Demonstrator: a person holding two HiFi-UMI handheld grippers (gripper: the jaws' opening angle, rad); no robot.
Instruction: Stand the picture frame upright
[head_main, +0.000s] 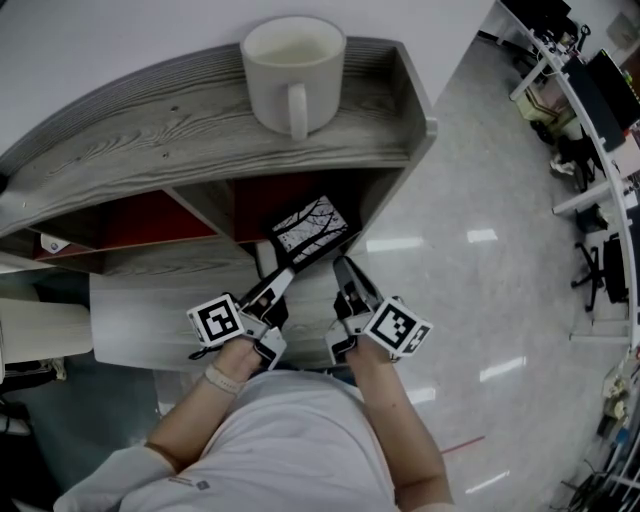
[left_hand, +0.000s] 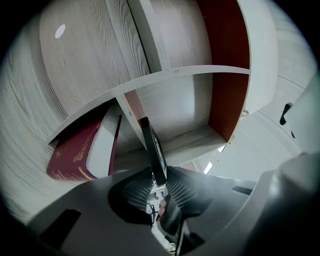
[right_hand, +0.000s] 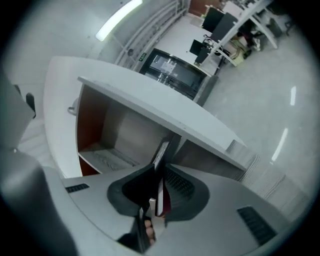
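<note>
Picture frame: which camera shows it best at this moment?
The head view: the picture frame shows its printed face, tilted, at the right opening of the shelf unit. The left gripper view catches it only edge-on, a thin dark strip in the left claw; the right gripper view likewise, in the right claw.

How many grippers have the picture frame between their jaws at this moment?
2. The left gripper is closed on the lower left edge of the black-rimmed picture frame with a tree print. The right gripper is closed on its lower right edge.
</note>
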